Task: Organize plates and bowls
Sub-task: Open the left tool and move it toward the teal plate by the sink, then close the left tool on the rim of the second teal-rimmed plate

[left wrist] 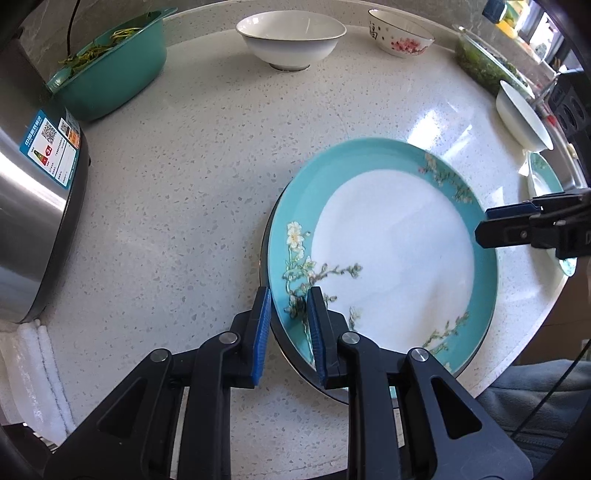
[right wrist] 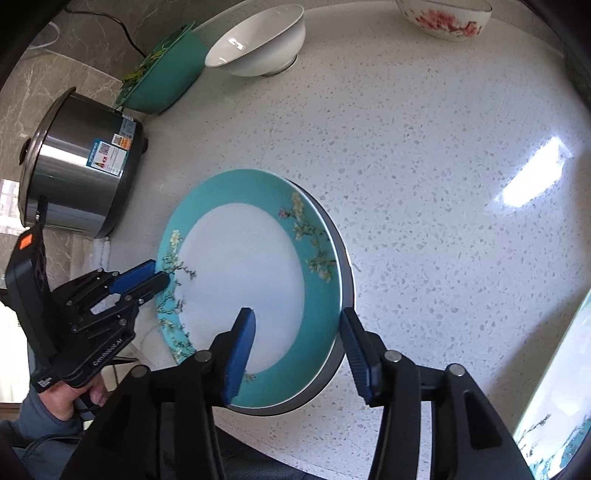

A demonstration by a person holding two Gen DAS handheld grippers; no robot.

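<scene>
A teal plate with a white centre and flower sprigs lies on a dark-rimmed plate on the speckled counter. My left gripper is shut on the teal plate's near-left rim, one blue pad under the edge and one on top. From the right wrist view, the left gripper bites the teal plate at its left rim. My right gripper is open and straddles the opposite rim. One pad hovers over the white centre and the other stands outside the edge, neither pressing. The right gripper shows at the plate's right side.
At the back stand a white bowl, a flowered bowl and a teal container of greens. A steel cooker stands at left. At right are a white bowl and another teal plate.
</scene>
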